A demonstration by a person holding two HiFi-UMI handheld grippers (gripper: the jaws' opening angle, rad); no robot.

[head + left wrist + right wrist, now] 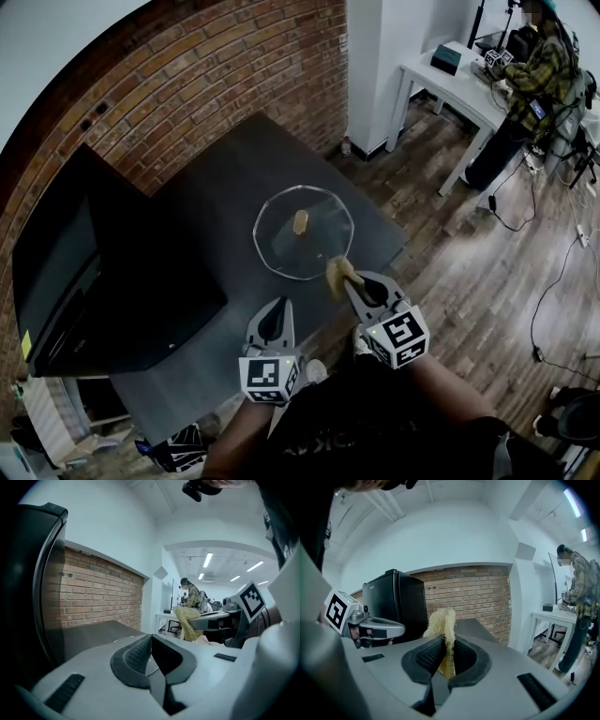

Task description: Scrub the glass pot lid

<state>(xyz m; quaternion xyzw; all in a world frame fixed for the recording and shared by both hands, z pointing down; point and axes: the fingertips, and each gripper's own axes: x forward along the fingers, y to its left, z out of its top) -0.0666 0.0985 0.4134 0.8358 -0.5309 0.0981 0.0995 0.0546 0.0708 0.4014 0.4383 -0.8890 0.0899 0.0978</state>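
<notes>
A round glass pot lid (302, 232) with a tan knob (300, 222) lies flat on the dark table (216, 216). My right gripper (345, 277) is shut on a yellow fibrous scrubber (337, 275), held at the lid's near right rim. The scrubber (441, 632) sticks up between the right jaws in the right gripper view. My left gripper (277, 306) is shut and empty, near the table's front edge, short of the lid. Only a sliver of the lid's rim (151, 669) shows past the left jaws.
A black fridge (84, 272) stands left of the table against a brick wall (178, 84). Wooden floor (469, 272) lies to the right. A person (530, 80) stands at a white desk (450, 89) far back right, with cables on the floor.
</notes>
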